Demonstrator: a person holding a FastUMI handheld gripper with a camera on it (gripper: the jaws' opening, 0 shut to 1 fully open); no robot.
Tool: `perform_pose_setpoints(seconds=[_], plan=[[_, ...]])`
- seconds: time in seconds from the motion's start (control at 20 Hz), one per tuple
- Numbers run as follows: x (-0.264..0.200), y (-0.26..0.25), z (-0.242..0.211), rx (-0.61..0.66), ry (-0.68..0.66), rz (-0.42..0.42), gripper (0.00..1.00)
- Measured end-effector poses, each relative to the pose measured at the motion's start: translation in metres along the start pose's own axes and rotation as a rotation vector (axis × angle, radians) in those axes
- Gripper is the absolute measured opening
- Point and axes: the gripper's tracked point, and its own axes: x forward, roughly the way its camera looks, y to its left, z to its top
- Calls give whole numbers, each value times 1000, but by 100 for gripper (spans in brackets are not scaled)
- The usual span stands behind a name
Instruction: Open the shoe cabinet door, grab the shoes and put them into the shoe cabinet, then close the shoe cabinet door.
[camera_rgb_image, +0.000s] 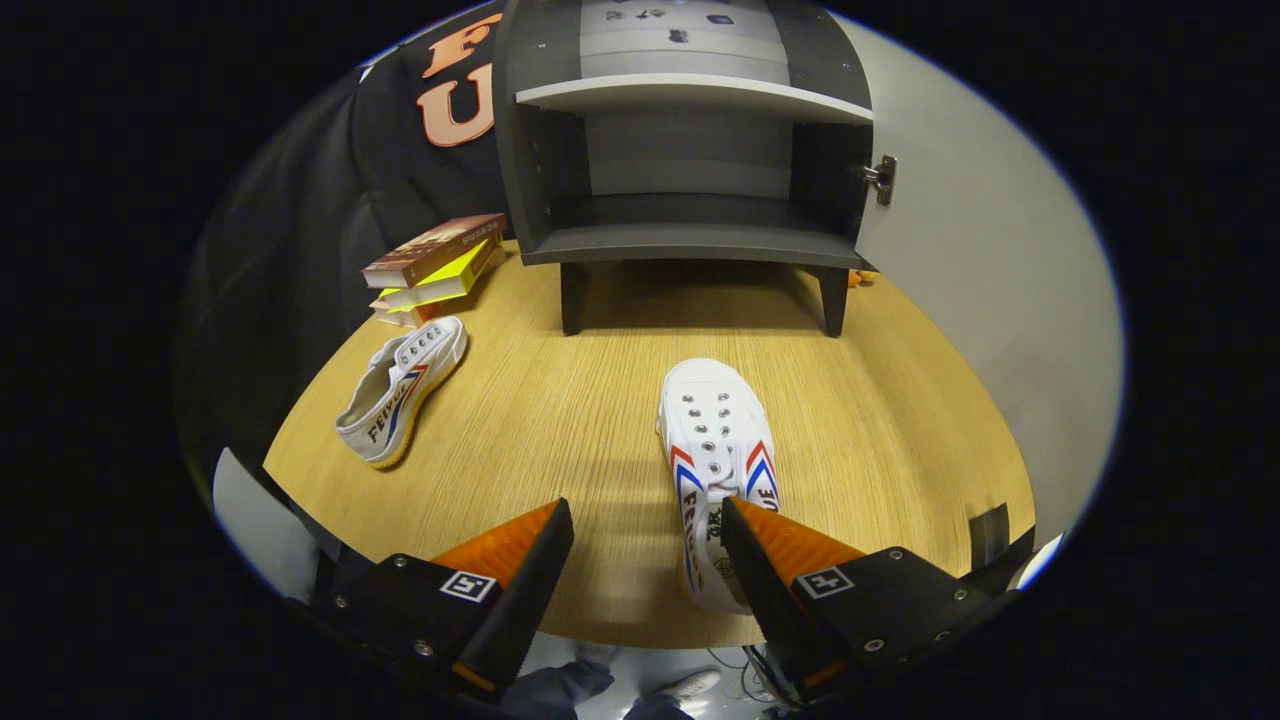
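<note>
Hand-held gripper (647, 530) spread wide (cabinet door (960, 250) open) beside near shoe (715, 440).

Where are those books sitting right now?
In the gripper view, the stack of books lies on the table, beside the open shoe cabinet, just beyond the far shoe.

Single fisheye camera rides on gripper (648, 525), looks forward along its two fingers, spread wide apart. Sits above near edge of desk (560, 420), tilted downward across desk toward far edge. Faces open shoe cabinet (690, 150) at far edge head-on, door (960, 250) swung aside to right. Close range: shoe (715, 450) lies just ahead of right finger, tail end beside it. Second shoe (400, 390) and books (435, 268) toward far left corner.
</note>
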Motion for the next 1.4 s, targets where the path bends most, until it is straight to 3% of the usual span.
perform_pose_setpoints(seconds=[0.45,0.85,1.2,1.4], plan=[[20,-10,-12,28,65,-12,92],[28,-14,-23,35,118,-20,60],[31,-26,-26,50,135,-51,23],[33,-27,-28,23,150,-56,18]])
